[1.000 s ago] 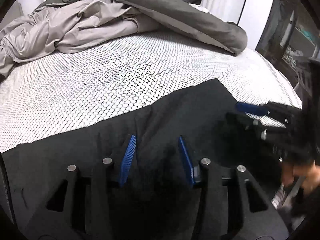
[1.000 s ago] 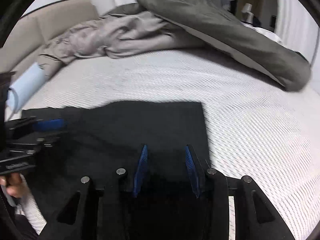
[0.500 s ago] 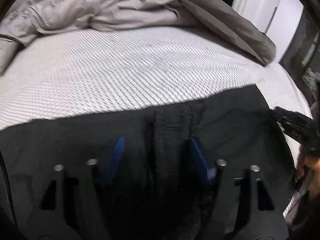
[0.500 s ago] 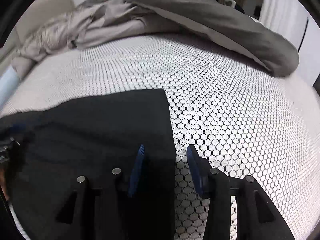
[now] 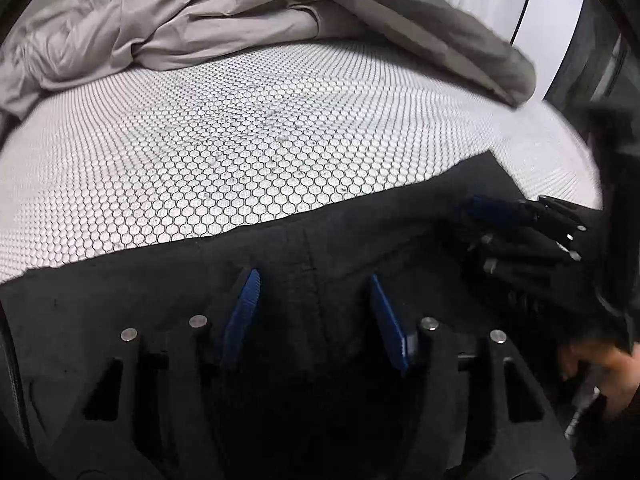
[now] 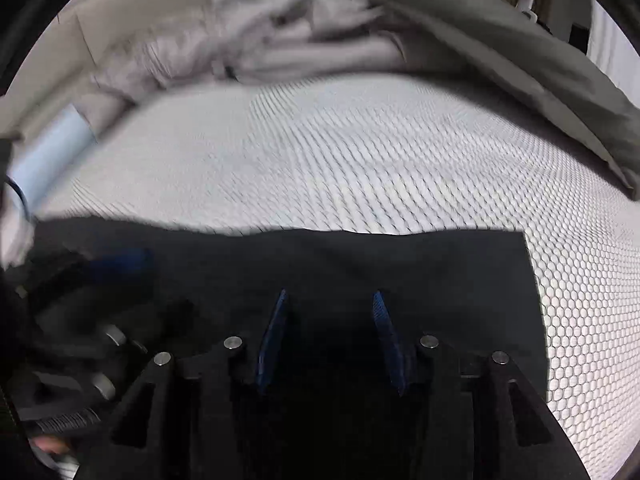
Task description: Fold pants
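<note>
Black pants [image 5: 168, 280] lie flat along the near edge of a white honeycomb-patterned bed [image 5: 248, 152]. In the right wrist view the pants [image 6: 440, 272] end in a square corner at the right. My left gripper [image 5: 314, 284] is open just above the pants, its blue pads on either side of a vertical seam. My right gripper [image 6: 330, 300] is open over the pants, nothing between the pads. The right gripper also shows in the left wrist view [image 5: 500, 210] over the pants' right end. The left gripper shows blurred in the right wrist view [image 6: 120, 260].
A rumpled grey duvet [image 5: 168, 20] and a darker grey cover [image 5: 440, 32] are heaped at the back of the bed. A pale blue roll [image 6: 52, 156] lies at the left. White doors and dark furniture [image 5: 552, 32] stand beyond the bed's right side.
The right gripper has swung left, from the pants' right edge to over the cloth, with motion blur. The left gripper has shifted slightly and the seam now lies between its pads. Both stay open.
</note>
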Motion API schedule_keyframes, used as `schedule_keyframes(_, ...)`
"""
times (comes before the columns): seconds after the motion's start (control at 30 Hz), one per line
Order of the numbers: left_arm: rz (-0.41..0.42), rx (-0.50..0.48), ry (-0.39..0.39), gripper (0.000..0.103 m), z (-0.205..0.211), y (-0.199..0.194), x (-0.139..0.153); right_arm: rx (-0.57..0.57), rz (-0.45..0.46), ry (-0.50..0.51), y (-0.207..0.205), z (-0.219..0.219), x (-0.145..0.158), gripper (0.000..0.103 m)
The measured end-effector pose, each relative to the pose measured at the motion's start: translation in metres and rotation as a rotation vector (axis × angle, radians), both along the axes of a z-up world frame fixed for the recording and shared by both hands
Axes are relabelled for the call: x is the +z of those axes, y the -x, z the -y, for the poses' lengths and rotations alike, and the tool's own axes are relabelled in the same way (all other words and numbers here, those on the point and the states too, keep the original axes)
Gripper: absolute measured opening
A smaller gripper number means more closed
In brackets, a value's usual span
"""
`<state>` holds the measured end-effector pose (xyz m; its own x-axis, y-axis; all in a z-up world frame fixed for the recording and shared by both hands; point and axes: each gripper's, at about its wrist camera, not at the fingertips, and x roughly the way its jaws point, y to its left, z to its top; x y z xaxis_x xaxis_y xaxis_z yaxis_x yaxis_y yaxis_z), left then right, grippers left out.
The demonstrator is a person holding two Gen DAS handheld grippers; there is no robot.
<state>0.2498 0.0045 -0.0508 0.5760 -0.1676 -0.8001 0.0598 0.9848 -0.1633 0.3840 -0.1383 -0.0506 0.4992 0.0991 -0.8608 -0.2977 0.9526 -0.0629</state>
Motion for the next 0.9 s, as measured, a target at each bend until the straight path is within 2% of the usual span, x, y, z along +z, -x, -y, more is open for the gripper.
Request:
schedule_keyframes(0.07, -0.016, 0.021, -0.009, 0.062, -0.008, 0.001, 0.0, -0.1, 0.025, 0.069, -0.003, 0.02, 0.002, 0.045)
schedule_keyframes(0.1, -0.029, 0.03, 0.013, 0.063, -0.012, 0.002, -0.003, -0.142, 0.031, 0.086, -0.005, 0.032, 0.002, 0.045)
schedule_keyframes(0.17, -0.045, 0.055, 0.052, 0.061, -0.022, 0.008, 0.001, -0.183, 0.047, 0.079, -0.003, 0.048, 0.007, 0.045)
schedule_keyframes(0.2, -0.041, 0.061, 0.053, 0.056, -0.025, 0.01, 0.004, -0.184, 0.057, 0.069, 0.001, 0.051, 0.011, 0.045)
schedule_keyframes(0.23, -0.023, 0.064, 0.047, 0.052, -0.025, 0.016, 0.012, -0.167, 0.068, 0.051, 0.008, 0.051, 0.019, 0.045)
schedule_keyframes(0.3, 0.033, 0.05, 0.038, 0.052, -0.021, 0.036, 0.03, -0.106, 0.072, 0.001, 0.024, 0.046, 0.034, 0.045)
schedule_keyframes(0.37, 0.059, -0.025, 0.058, 0.053, -0.009, 0.055, 0.039, -0.019, 0.056, -0.06, 0.042, 0.031, 0.044, 0.046)
schedule_keyframes(0.43, 0.013, -0.134, 0.071, 0.055, 0.007, 0.069, 0.026, 0.067, 0.012, -0.111, 0.062, 0.019, 0.04, 0.048)
schedule_keyframes(0.5, -0.029, -0.168, 0.016, 0.056, 0.015, 0.073, 0.01, 0.143, -0.062, -0.154, 0.067, 0.007, 0.021, 0.049)
schedule_keyframes(0.53, -0.016, -0.189, -0.007, 0.056, 0.017, 0.076, 0.006, 0.153, -0.074, -0.098, 0.07, 0.005, 0.009, 0.048)
schedule_keyframes(0.6, -0.009, -0.2, -0.037, 0.056, 0.015, 0.083, 0.007, 0.148, -0.023, 0.015, 0.078, 0.01, 0.006, 0.049)
schedule_keyframes(0.63, -0.014, -0.174, -0.062, 0.056, 0.011, 0.086, 0.009, 0.114, -0.003, 0.07, 0.079, 0.022, 0.009, 0.05)
schedule_keyframes(0.7, -0.034, -0.101, -0.065, 0.056, -0.001, 0.093, 0.013, 0.05, 0.018, 0.122, 0.086, 0.041, 0.014, 0.051)
schedule_keyframes(0.8, 0.028, -0.075, -0.036, 0.056, -0.003, 0.108, 0.027, -0.007, 0.025, 0.052, 0.098, 0.069, 0.027, 0.051)
schedule_keyframes(0.83, 0.055, -0.088, -0.027, 0.056, 0.003, 0.114, 0.032, 0.007, 0.033, 0.001, 0.109, 0.071, 0.036, 0.051)
schedule_keyframes(0.9, 0.06, -0.142, -0.012, 0.056, 0.019, 0.122, 0.031, 0.111, 0.027, -0.12, 0.131, 0.06, 0.047, 0.052)
